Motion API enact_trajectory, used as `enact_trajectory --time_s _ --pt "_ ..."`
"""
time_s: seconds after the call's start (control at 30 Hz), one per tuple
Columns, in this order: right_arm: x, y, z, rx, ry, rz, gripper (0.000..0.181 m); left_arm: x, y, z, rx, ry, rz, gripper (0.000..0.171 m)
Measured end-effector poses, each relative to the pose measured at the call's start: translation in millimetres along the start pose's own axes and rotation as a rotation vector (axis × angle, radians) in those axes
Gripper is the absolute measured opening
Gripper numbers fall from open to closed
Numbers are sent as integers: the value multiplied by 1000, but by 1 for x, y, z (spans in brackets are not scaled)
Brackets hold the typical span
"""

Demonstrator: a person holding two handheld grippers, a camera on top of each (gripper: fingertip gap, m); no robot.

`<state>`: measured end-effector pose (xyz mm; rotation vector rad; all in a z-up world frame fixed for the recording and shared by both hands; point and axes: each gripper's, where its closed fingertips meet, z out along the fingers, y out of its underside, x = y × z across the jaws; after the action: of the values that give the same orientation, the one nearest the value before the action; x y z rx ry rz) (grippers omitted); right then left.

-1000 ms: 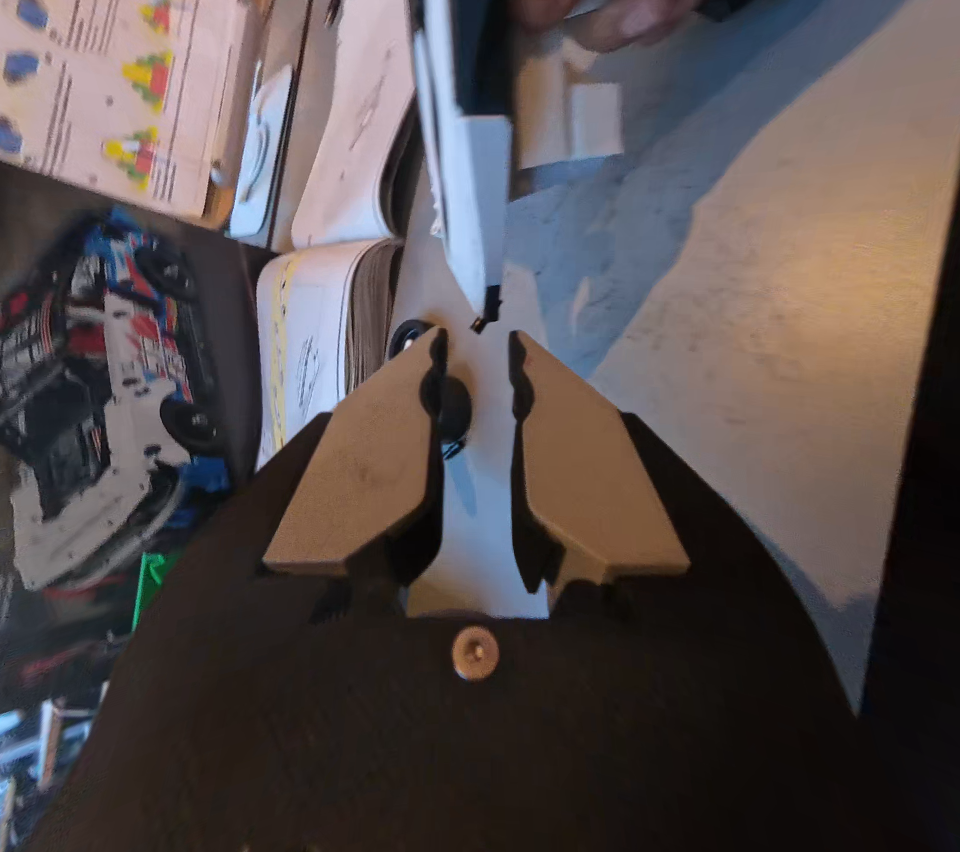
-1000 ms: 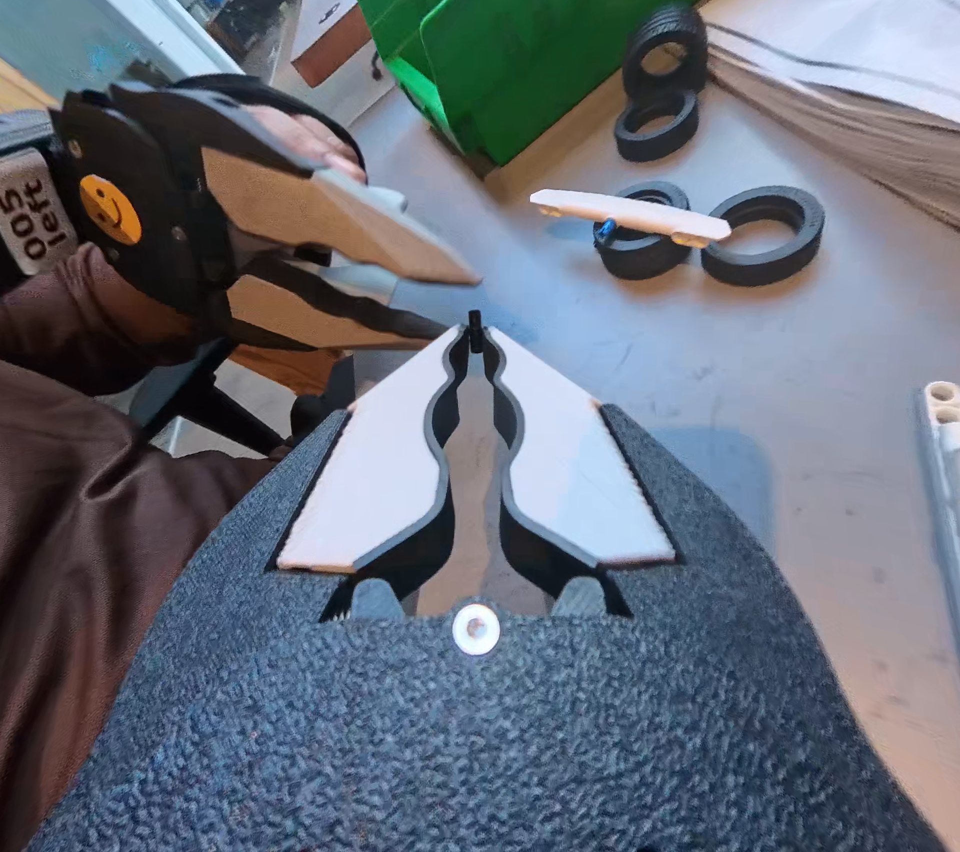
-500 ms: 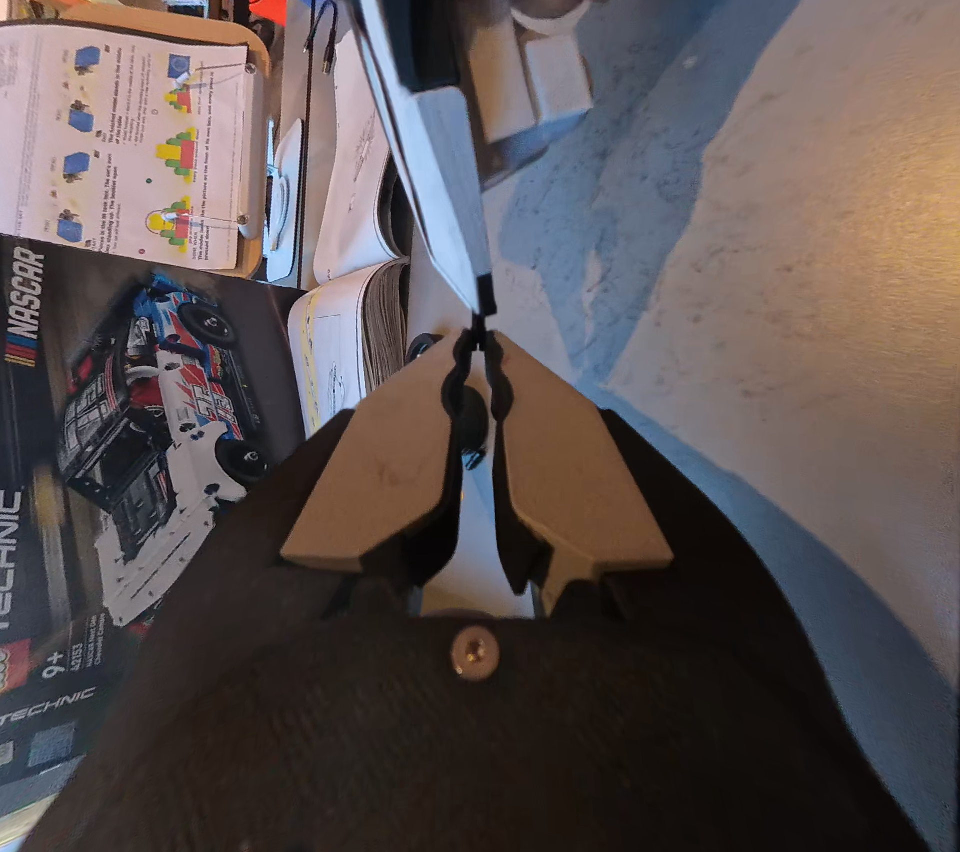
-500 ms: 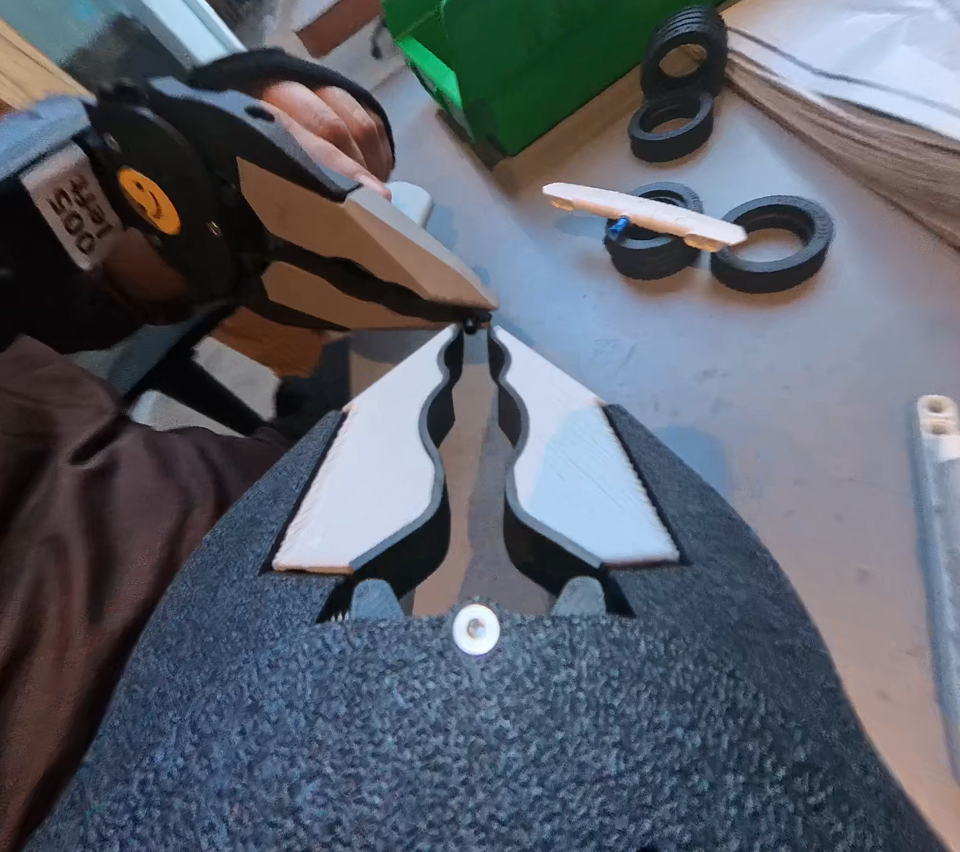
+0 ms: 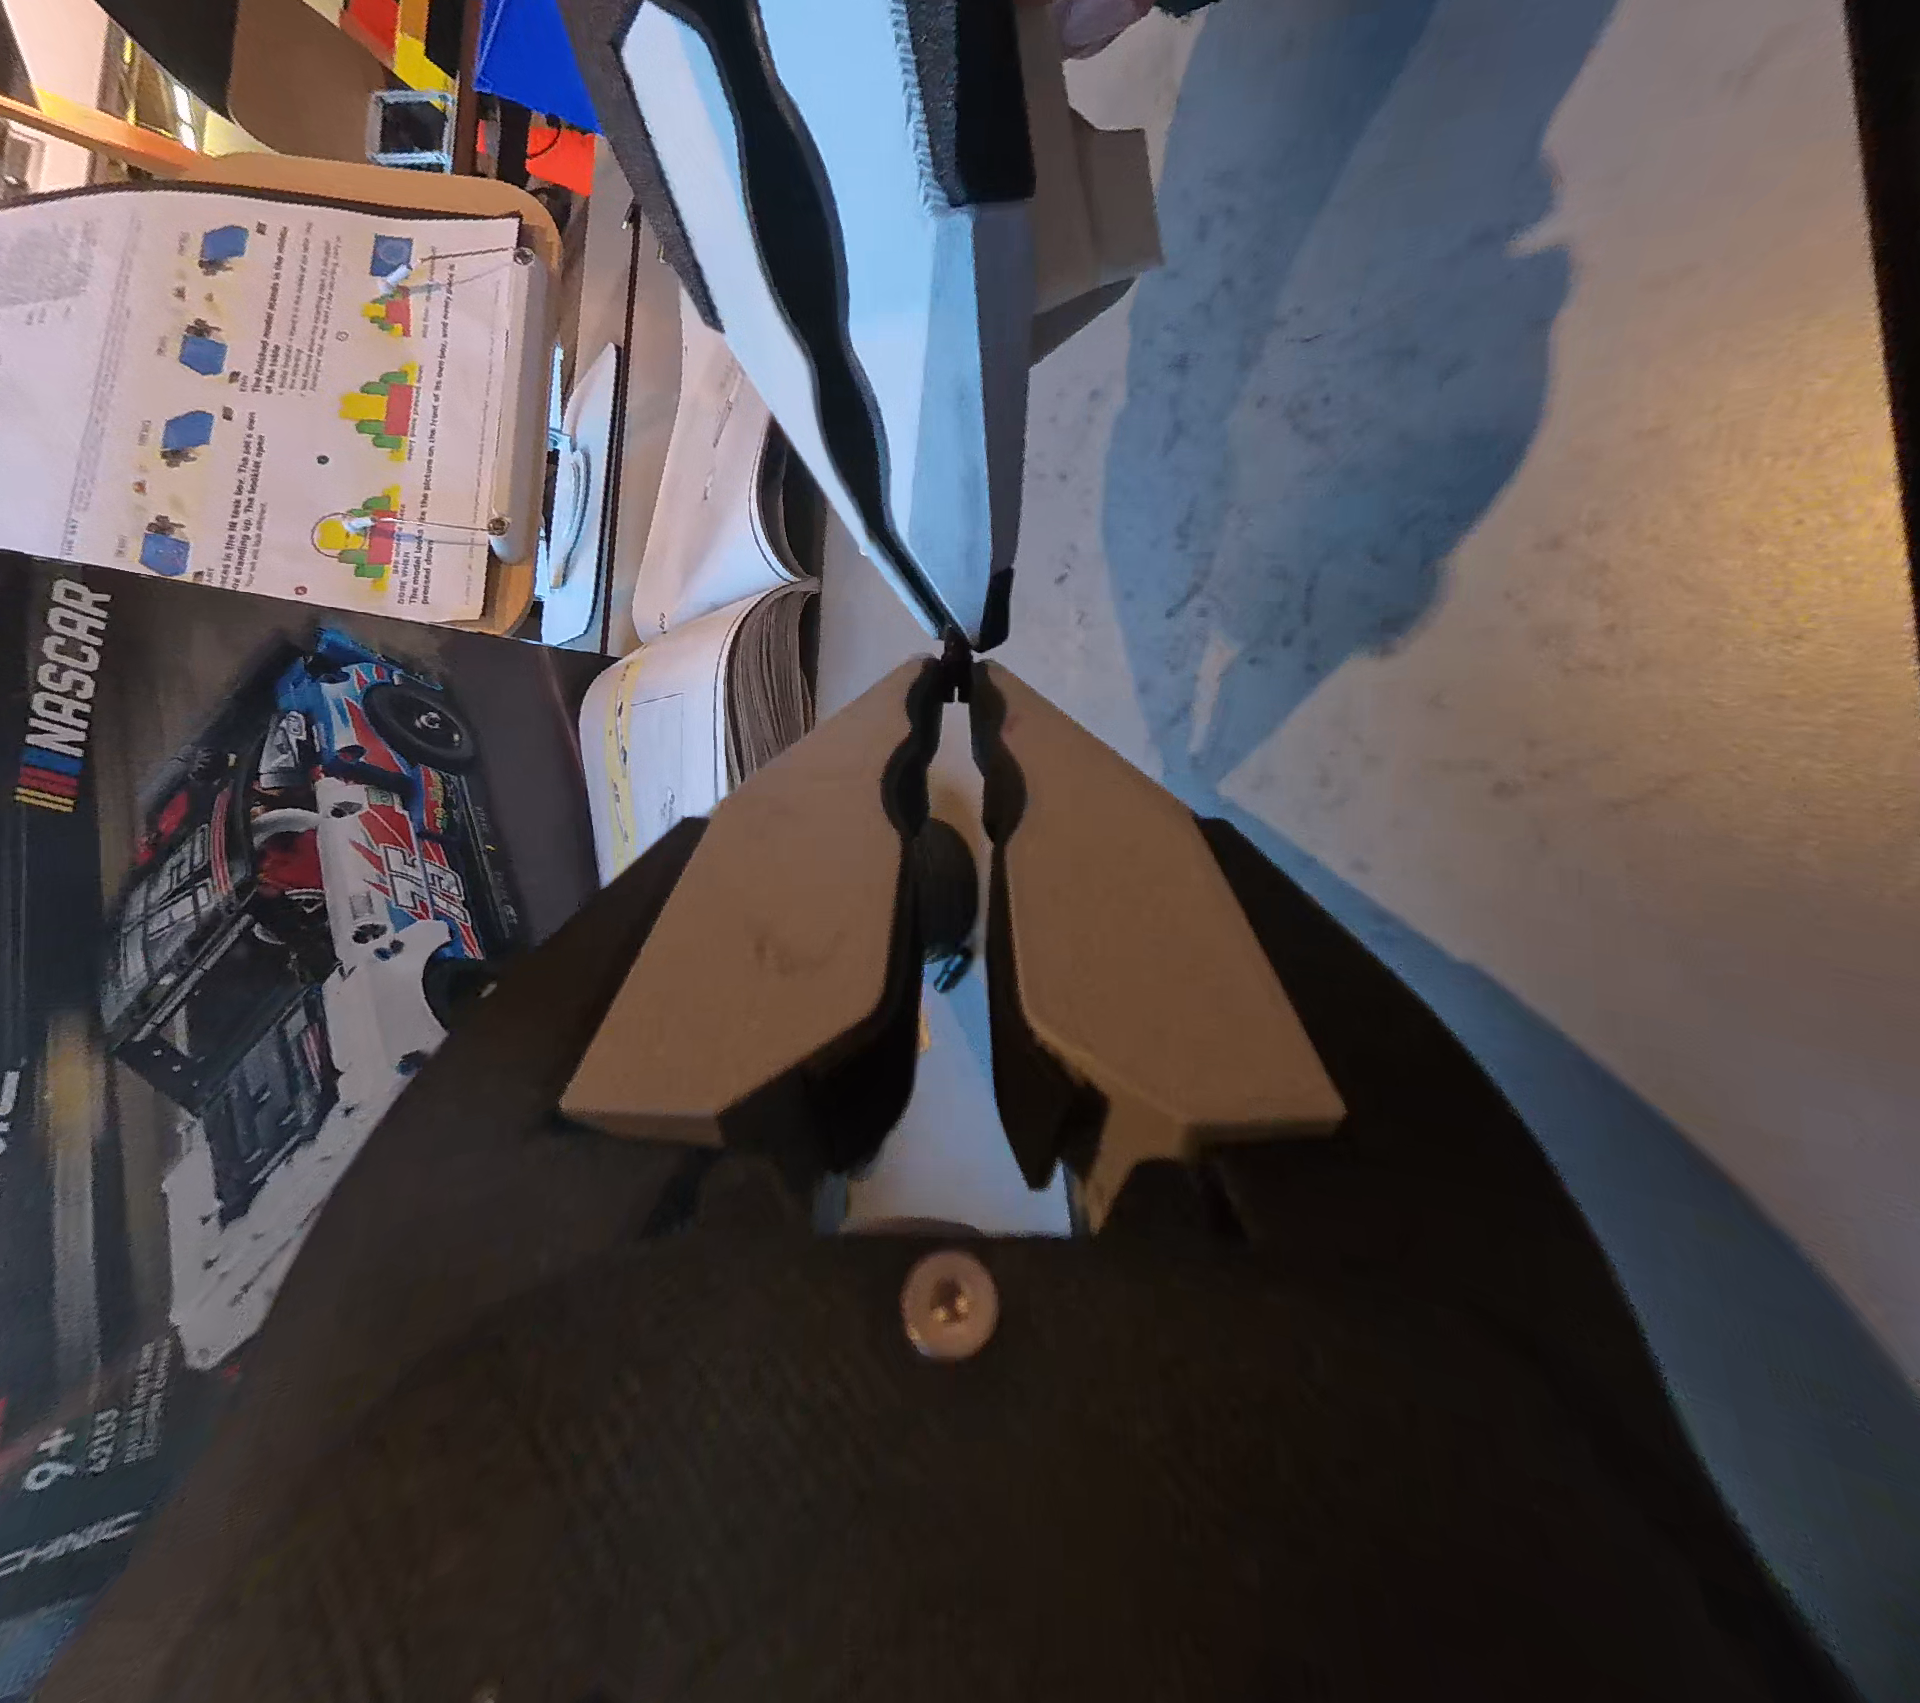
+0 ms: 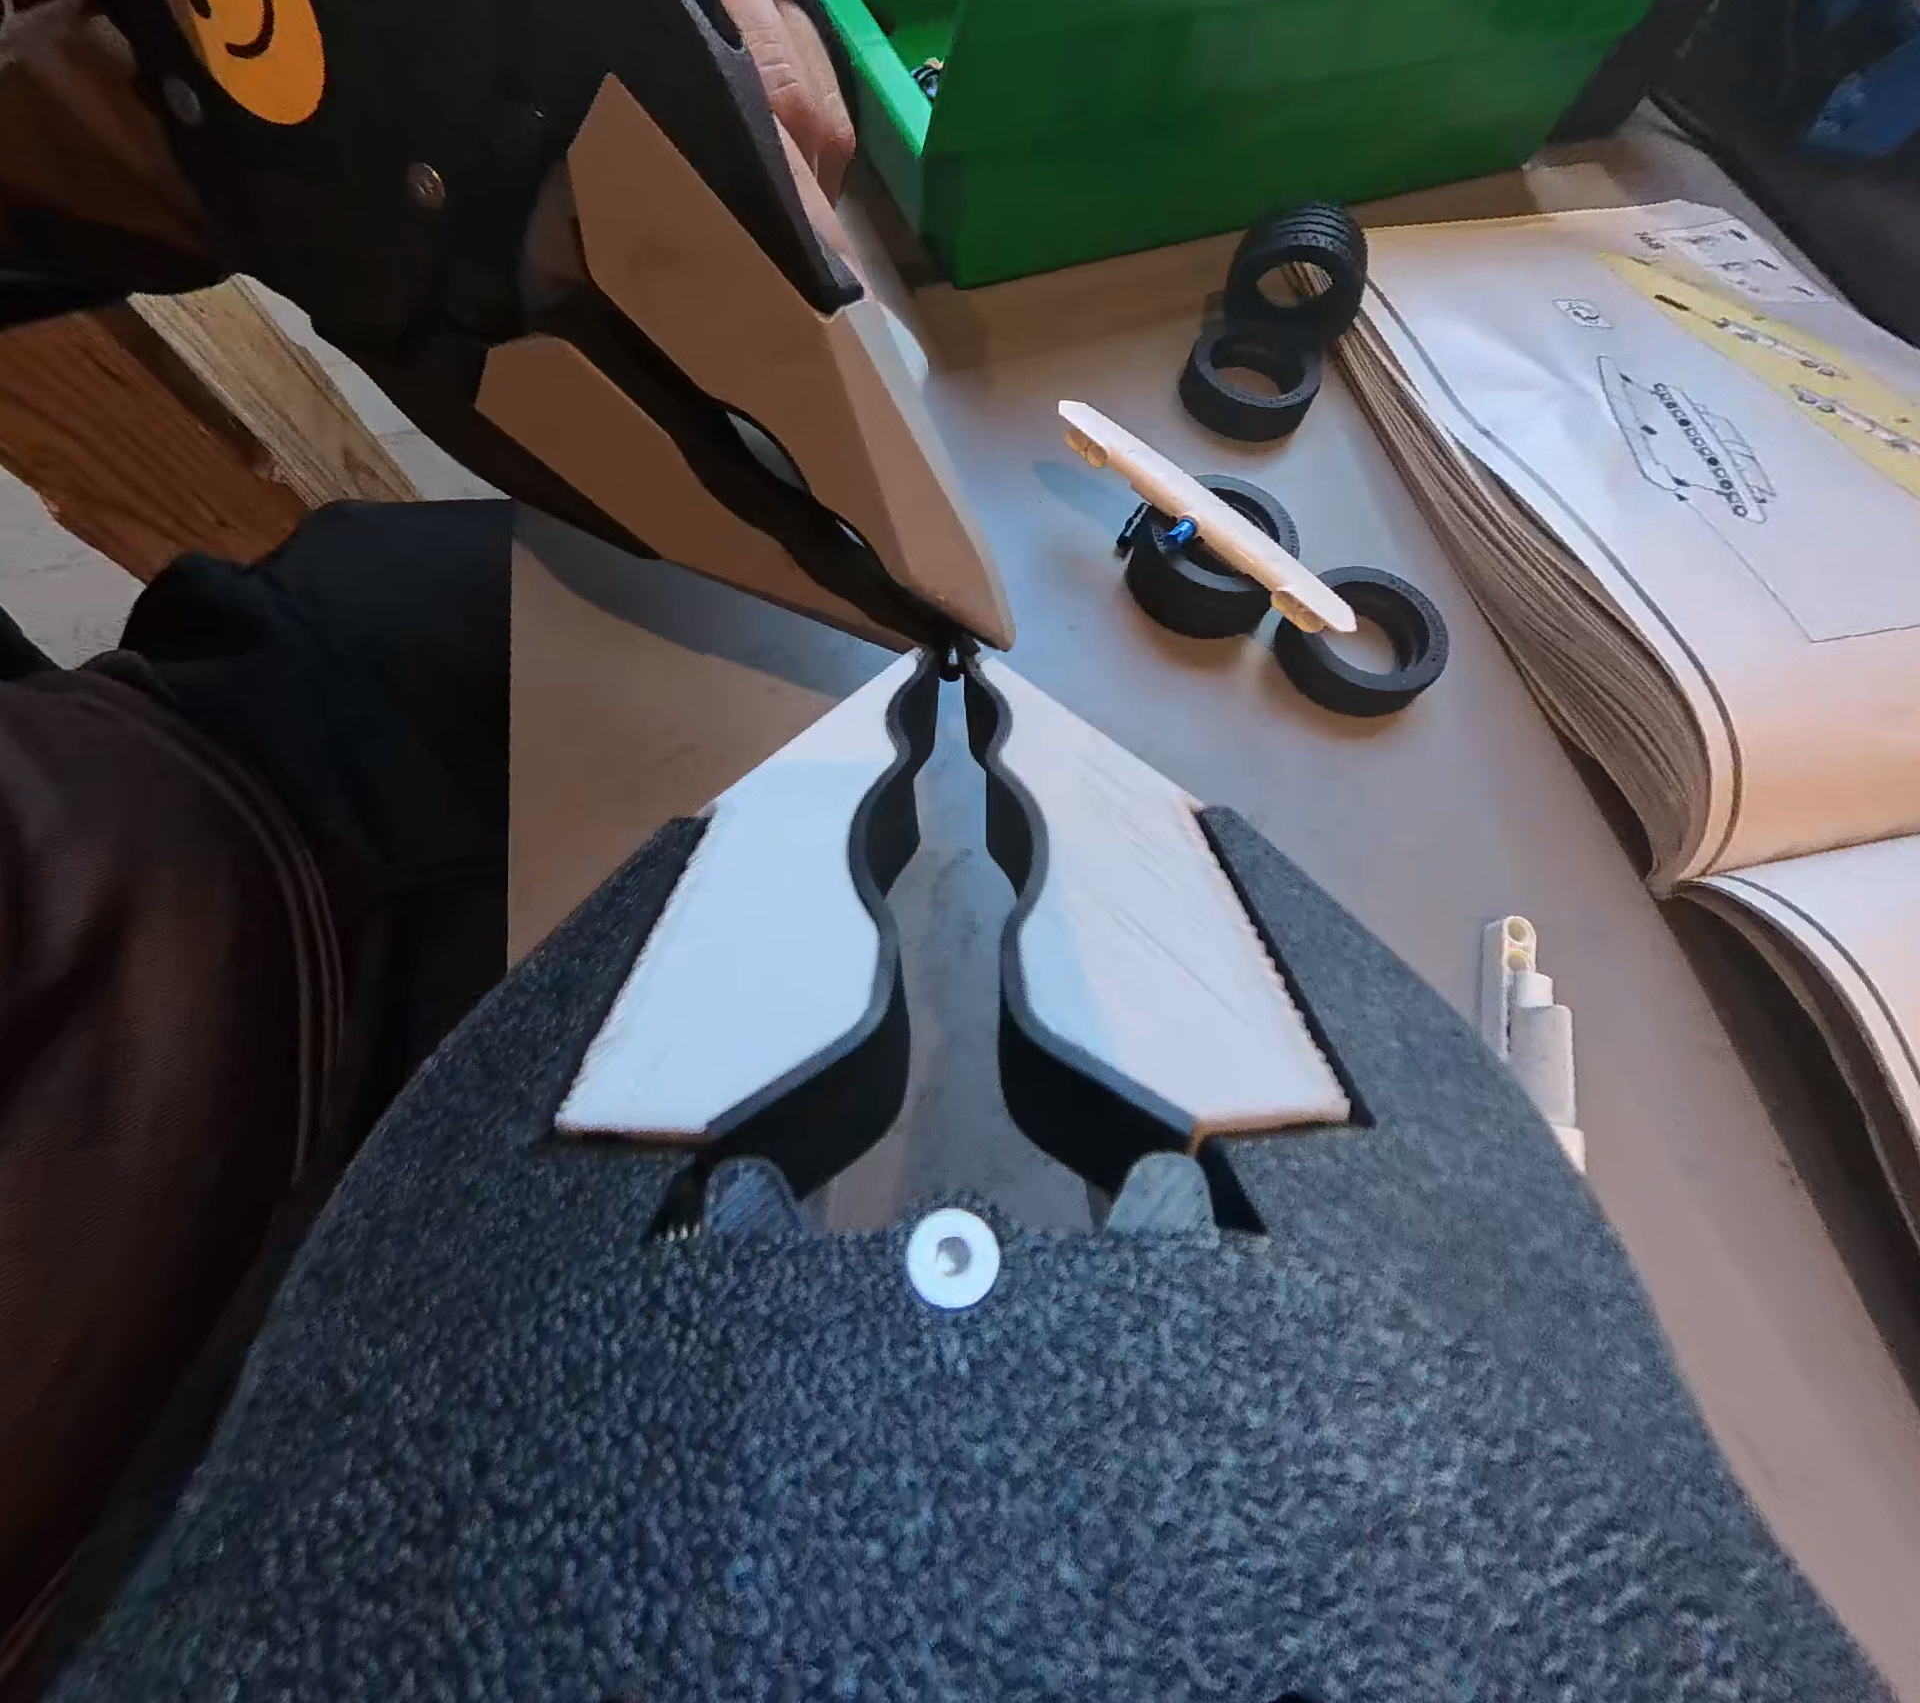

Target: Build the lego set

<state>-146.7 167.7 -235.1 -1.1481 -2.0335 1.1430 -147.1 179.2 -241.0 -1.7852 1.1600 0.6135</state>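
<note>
A small black pin point(image 6: 951, 659) sits between the tips of both grippers, which meet tip to tip above the grey table. My right gripper point(image 6: 949, 668) is shut on the pin from below in its own view. My left gripper point(image 6: 961, 635) comes in from the upper left and pinches the same pin. In the left wrist view my left gripper point(image 5: 954, 679) is nearly closed around the pin point(image 5: 954, 654), and the right gripper point(image 5: 966, 627) points down onto it from above. A white beam point(image 6: 1205, 526) with a blue pin lies across black tyres point(image 6: 1361, 640).
A green bin point(image 6: 1247, 95) stands at the back. An open instruction booklet point(image 6: 1714, 510) lies at the right, and a white beam piece point(image 6: 1527, 1009) lies beside it. Two more tyres point(image 6: 1252, 380) sit near the bin. The set's box point(image 5: 260, 874) and a clipboard sheet point(image 5: 260, 406) lie at the left. My two grippers' fingertips are within a few centimetres of each other.
My left gripper was open a second ago. It has closed onto the black pin that my right gripper holds. Both grippers have come together tip to tip.
</note>
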Motion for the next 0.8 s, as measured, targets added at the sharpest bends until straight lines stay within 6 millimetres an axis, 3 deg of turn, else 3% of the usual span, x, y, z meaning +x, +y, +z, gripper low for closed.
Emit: enact_trajectory --time_s 0.07,0.13,0.23,0.3,0.37,0.47,0.63,0.8 --pt "-1 2 1 -9 2 -1 5 3 0 -1 2 30 -63 4" --pt "5 7 0 -39 38 1 5 -5 9 -3 -27 46 -196 21" --pt "8 13 -1 -47 37 32 4 -25 51 -2 -192 95 -511 56" --pt "9 15 -3 -40 30 54 5 -32 69 2 -249 161 -677 67" --pt "10 15 -4 -36 30 63 4 -34 75 11 -257 227 -765 71" --pt "11 13 -9 -26 36 66 4 -22 86 25 -371 336 -789 81" --pt "12 12 -19 1 46 71 4 -10 96 39 -524 369 -676 79" --pt "10 4 -25 41 33 69 4 -11 100 43 -540 390 -728 45"
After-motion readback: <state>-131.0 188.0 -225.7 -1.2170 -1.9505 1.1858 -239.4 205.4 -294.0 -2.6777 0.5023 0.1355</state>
